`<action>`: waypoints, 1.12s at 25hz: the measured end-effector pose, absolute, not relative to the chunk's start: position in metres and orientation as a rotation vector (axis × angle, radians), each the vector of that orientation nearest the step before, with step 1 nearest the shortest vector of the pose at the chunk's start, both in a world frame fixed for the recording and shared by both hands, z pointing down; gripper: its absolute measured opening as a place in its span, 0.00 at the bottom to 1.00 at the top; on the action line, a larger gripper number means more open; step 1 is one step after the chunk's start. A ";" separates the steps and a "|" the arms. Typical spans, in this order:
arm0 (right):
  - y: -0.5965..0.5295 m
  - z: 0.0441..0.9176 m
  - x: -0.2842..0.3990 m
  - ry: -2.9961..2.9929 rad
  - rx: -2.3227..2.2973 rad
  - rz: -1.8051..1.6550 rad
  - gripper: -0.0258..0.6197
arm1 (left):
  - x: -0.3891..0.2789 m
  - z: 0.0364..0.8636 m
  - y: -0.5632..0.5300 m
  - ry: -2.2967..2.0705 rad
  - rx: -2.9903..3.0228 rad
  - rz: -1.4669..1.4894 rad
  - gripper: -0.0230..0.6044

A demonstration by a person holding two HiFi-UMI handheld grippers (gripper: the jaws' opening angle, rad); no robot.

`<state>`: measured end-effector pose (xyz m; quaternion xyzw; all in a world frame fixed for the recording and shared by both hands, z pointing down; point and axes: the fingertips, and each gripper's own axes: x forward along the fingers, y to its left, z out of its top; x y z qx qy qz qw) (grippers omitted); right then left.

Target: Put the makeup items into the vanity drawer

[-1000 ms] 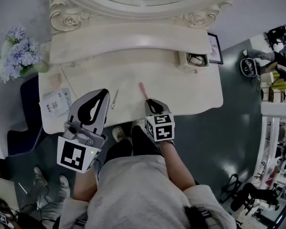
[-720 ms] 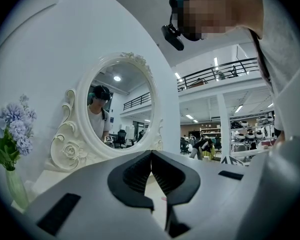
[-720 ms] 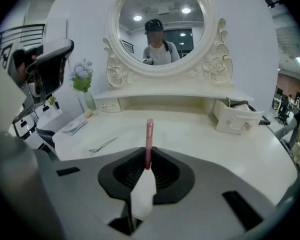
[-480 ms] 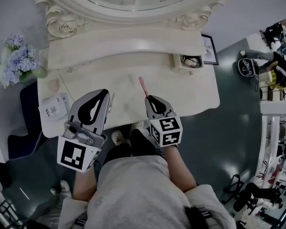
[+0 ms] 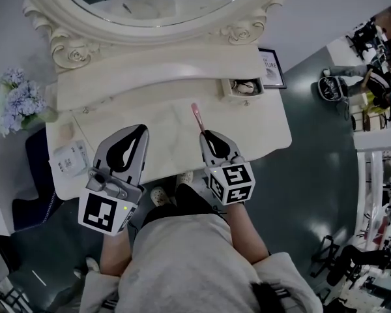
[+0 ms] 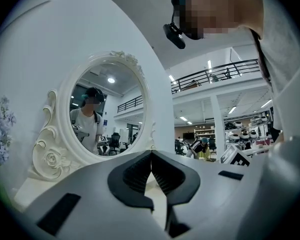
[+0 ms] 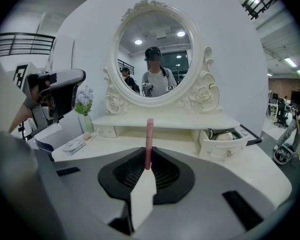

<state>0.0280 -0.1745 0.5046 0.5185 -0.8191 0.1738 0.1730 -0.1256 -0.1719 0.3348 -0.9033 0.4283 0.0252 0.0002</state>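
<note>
Weighing what could go wrong, I start with the cream carved vanity table [image 5: 264,134]: its small open drawer [image 5: 245,97] on the raised shelf sits off to the right of my line and holds a pale round item, so a loose swing could strike the drawer front. My left gripper [image 5: 140,128] hangs clenched on nothing. My right gripper [image 5: 205,134] is clamped on the slim pink makeup stick [image 5: 197,116], pinched only at its near end, the rest jutting beyond the tips, so it could pivot or slip.
</note>
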 end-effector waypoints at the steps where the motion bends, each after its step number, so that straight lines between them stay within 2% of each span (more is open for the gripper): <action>1: -0.175 0.502 0.033 -2.321 1.483 0.487 0.11 | -0.121 0.334 -0.173 1.335 -2.840 0.079 0.06; 28: -0.202 0.491 0.153 -2.212 1.554 0.349 0.11 | -0.049 0.312 -0.196 1.261 -2.826 0.095 0.06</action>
